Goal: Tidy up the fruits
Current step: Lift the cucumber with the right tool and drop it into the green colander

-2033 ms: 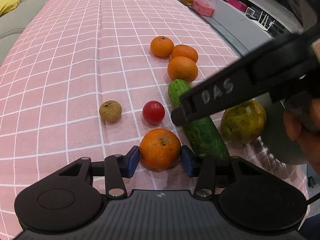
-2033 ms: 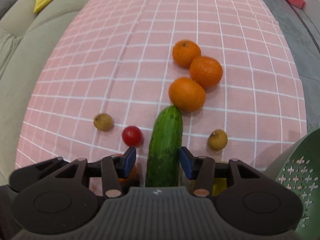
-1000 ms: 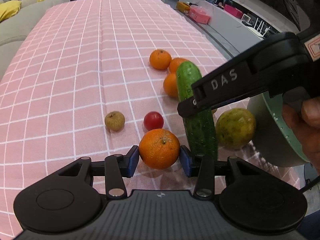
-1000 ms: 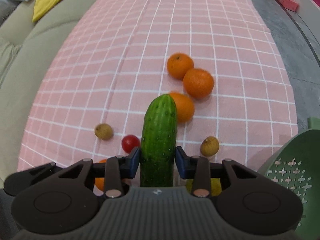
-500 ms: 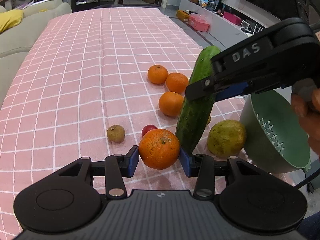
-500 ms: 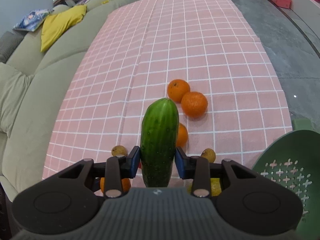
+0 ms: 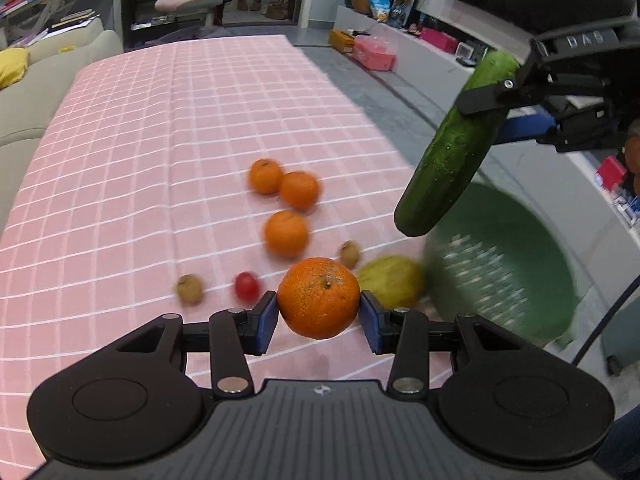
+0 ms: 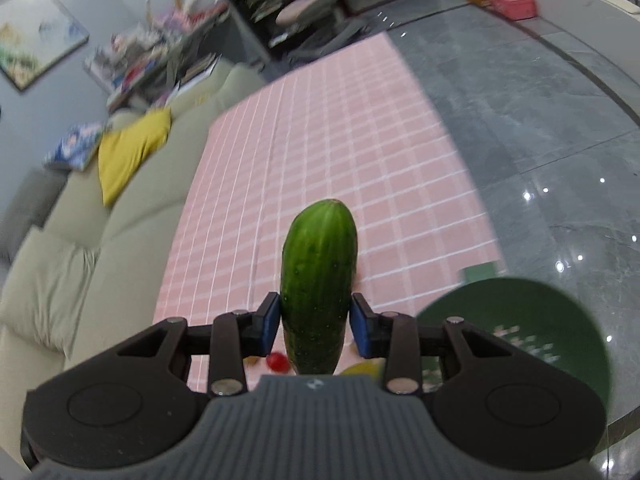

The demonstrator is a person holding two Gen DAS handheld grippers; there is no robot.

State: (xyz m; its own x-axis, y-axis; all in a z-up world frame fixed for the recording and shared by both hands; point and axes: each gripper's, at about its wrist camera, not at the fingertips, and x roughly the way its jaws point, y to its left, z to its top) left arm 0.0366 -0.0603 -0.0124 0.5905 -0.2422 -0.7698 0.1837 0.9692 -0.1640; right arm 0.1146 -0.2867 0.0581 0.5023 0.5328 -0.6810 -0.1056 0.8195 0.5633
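My left gripper (image 7: 319, 316) is shut on an orange (image 7: 319, 297), lifted above the pink checked tablecloth (image 7: 160, 160). My right gripper (image 8: 316, 322) is shut on a green cucumber (image 8: 318, 280). In the left wrist view that cucumber (image 7: 448, 156) hangs tilted high at the right, over the rim of the green colander (image 7: 500, 264). Three oranges (image 7: 286, 232), a red tomato (image 7: 246, 286), two small brown fruits (image 7: 189, 289) and a yellow-green fruit (image 7: 390, 280) lie on the cloth.
The colander (image 8: 516, 320) stands at the table's right front corner, with grey floor (image 8: 540, 120) beyond the edge. A beige sofa (image 8: 52, 272) with a yellow cushion (image 8: 132, 152) runs along the left side.
Both grippers rose with their loads. The right one carried the cucumber up and to the right, from over the fruit row to above the colander. The orange left the cloth.
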